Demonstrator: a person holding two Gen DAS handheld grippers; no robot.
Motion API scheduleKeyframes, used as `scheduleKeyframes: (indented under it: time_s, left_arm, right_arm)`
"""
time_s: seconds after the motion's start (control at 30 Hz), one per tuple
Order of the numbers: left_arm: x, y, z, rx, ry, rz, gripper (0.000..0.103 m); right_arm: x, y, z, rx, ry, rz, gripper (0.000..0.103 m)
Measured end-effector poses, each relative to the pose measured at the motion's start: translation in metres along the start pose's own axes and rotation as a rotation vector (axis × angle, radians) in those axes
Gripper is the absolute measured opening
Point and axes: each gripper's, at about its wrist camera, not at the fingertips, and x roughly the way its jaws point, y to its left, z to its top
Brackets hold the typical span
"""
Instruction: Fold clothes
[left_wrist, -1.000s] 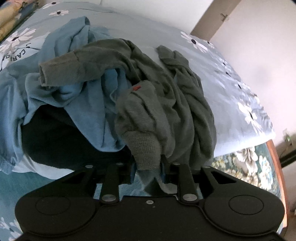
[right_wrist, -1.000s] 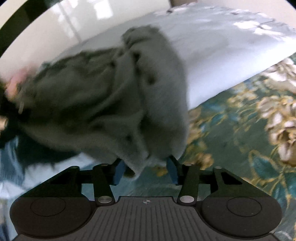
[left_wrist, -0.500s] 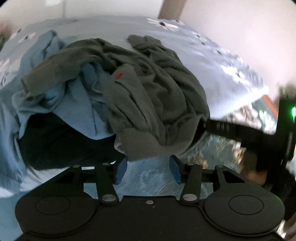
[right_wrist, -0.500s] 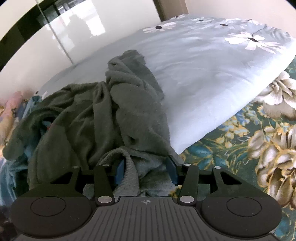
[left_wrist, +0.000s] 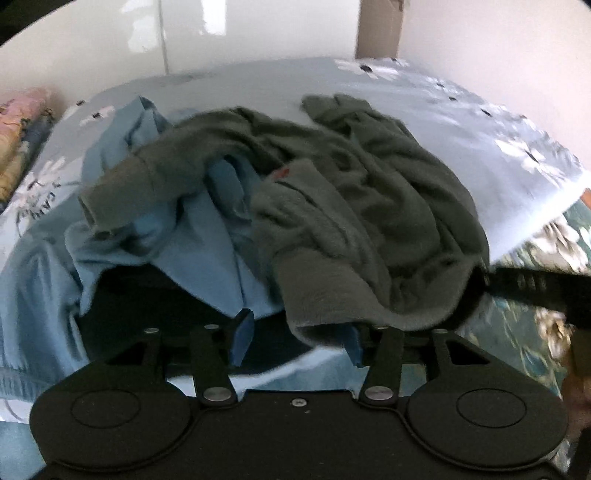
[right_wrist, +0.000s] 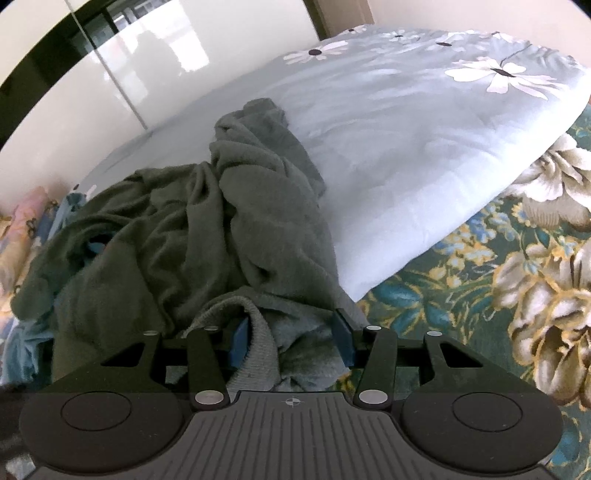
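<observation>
Sweater (right_wrist: 207, 229) hem between spread right jaws

We are in a home bedroom. A bed fills both views, spread with a pale blue quilt (right_wrist: 406, 177) printed with white daisies (right_wrist: 502, 74); beneath it lies a dark teal cover (right_wrist: 480, 280) with large cream and gold flowers. Crumpled clothes sit on the bed: a grey-green sweater (left_wrist: 369, 206) over a light blue garment (left_wrist: 207, 243). Behind the bed we see a glossy white wardrobe (right_wrist: 122, 74) with dark edging, its panels mirroring a window. At the far left, folded patterned bedding (left_wrist: 18, 140) is stacked. A plain pale wall (left_wrist: 498, 44) and a brown doorframe (left_wrist: 378, 29) close the room.
</observation>
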Motion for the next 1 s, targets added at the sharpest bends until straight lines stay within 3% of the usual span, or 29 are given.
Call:
scheduleKeyframes:
  time_s: [0.4, 0.43, 0.47, 0.53, 0.63, 0.83, 1.0]
  left_arm:
    - [0.012, -0.025, 0.015, 0.026, -0.065, 0.006, 0.052]
    - [0.013, -0.026, 0.015, 0.037, -0.065, 0.007, 0.052]
    - [0.014, -0.025, 0.014, 0.044, -0.062, 0.006, 0.05]
    - [0.016, -0.025, 0.011, 0.054, -0.056, 0.004, 0.048]
    - [0.019, -0.024, 0.007, 0.068, -0.046, 0.003, 0.048]
    - [0.029, -0.024, 0.003, 0.063, -0.026, 0.016, 0.051]
    - [0.037, -0.03, 0.005, 0.064, -0.041, 0.069, 0.053]
  right_arm:
    - [0.006, 0.006, -0.033, 0.063, 0.074, -0.039, 0.045]
    - [0.006, 0.008, -0.034, 0.058, 0.077, -0.028, 0.042]
    - [0.006, 0.009, -0.034, 0.054, 0.08, -0.015, 0.029]
    - [0.005, 0.01, -0.032, 0.054, 0.068, -0.003, 0.018]
    - [0.002, 0.008, -0.025, 0.063, 0.04, -0.002, 0.01]
    - [-0.008, -0.003, -0.003, 0.102, -0.025, -0.018, 0.009]
    - [-0.014, -0.011, 0.01, 0.11, -0.057, -0.036, 0.009]
